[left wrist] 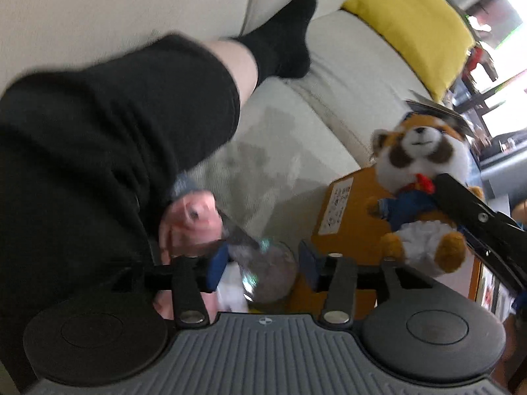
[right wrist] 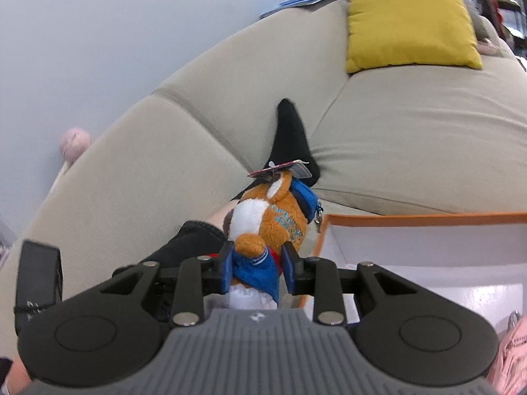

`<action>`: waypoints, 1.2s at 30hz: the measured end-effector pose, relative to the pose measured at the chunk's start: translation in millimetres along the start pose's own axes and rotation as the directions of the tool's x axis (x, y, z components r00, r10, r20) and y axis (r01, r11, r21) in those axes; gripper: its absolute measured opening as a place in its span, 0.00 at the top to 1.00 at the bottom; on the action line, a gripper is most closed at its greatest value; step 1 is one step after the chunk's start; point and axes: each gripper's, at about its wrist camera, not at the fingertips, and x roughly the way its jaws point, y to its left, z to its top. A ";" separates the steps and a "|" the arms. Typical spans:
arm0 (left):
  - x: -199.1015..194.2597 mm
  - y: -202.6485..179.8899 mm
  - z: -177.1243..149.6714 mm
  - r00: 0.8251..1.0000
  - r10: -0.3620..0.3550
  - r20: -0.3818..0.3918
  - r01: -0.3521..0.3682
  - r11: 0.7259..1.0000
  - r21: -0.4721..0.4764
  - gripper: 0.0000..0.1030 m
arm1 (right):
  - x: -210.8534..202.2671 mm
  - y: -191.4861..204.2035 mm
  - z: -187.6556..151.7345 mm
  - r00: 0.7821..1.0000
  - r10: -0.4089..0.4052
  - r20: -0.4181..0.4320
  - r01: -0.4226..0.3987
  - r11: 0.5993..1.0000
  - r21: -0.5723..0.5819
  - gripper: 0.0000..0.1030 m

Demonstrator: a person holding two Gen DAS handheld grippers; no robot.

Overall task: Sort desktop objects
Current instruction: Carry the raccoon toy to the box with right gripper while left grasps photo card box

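- Between the right gripper [right wrist: 256, 268] fingers, right wrist view: plush toy [right wrist: 266, 230], orange-brown and white fur, blue jacket. Blue pads press its jacket from 9 and 3 o'clock; clenched on the toy, which hangs clear of any surface.
- At 12 o'clock from the toy, a paper tag [right wrist: 283, 167] stuck to its head; past it a person's black sock [right wrist: 291, 135] on a beige sofa [right wrist: 411, 144].
- At 3 o'clock, an orange-rimmed box [right wrist: 425, 219], white inside, just beside the toy.
- At 1 o'clock, far back, a yellow cushion [right wrist: 408, 19].
- Left wrist view: left gripper [left wrist: 263, 266] fingers spread apart, released. A clear roundish item [left wrist: 270, 271], blurred, sits between the pads; cannot tell if either pad touches it.
- At 9 o'clock of it, a bare hand [left wrist: 187, 227] close against the left pad.
- At 2 o'clock, same plush toy [left wrist: 421, 191] facing the camera, dark gripper bar across its chest, orange box [left wrist: 349, 217] under it.
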 end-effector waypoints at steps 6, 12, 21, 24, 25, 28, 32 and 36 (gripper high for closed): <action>9.6 -4.6 -8.1 0.997 0.071 0.010 -0.069 0.991 -0.116 0.42 | -24.0 -23.0 0.8 0.997 0.018 0.079 -0.022 0.998 0.051 0.69; 26.1 -12.0 -8.5 0.991 0.132 0.030 -0.125 0.979 -0.158 0.42 | -43.4 -44.2 -6.2 0.993 -0.008 0.118 -0.001 0.997 0.073 0.69; 45.5 -13.6 -15.9 0.985 0.162 0.054 -0.148 0.969 -0.199 0.45 | -51.5 -66.2 -13.7 0.992 0.007 0.128 -0.021 0.993 0.112 0.69; 54.8 -6.0 -16.0 0.983 0.181 0.035 -0.169 0.959 -0.230 0.67 | -53.1 -68.8 -15.6 0.991 0.009 0.133 -0.024 0.993 0.114 0.69; 56.2 -4.3 -16.1 0.985 0.172 0.034 -0.160 0.961 -0.224 0.67 | -54.1 -70.1 -16.5 0.991 0.007 0.135 -0.023 0.993 0.117 0.69; 55.6 -4.1 -16.8 0.986 0.164 0.030 -0.155 0.966 -0.207 0.72 | -55.5 -72.5 -18.7 0.991 0.001 0.136 -0.018 0.991 0.130 0.69; 57.6 -9.1 -16.3 0.985 0.171 0.022 -0.166 0.976 -0.142 0.79 | -56.5 -72.9 -22.3 0.991 0.004 0.132 -0.022 0.991 0.134 0.69; 61.6 -17.5 -11.2 0.990 0.138 0.030 -0.136 0.989 -0.063 0.82 | -55.9 -70.3 -23.7 0.992 0.004 0.127 -0.021 0.991 0.132 0.69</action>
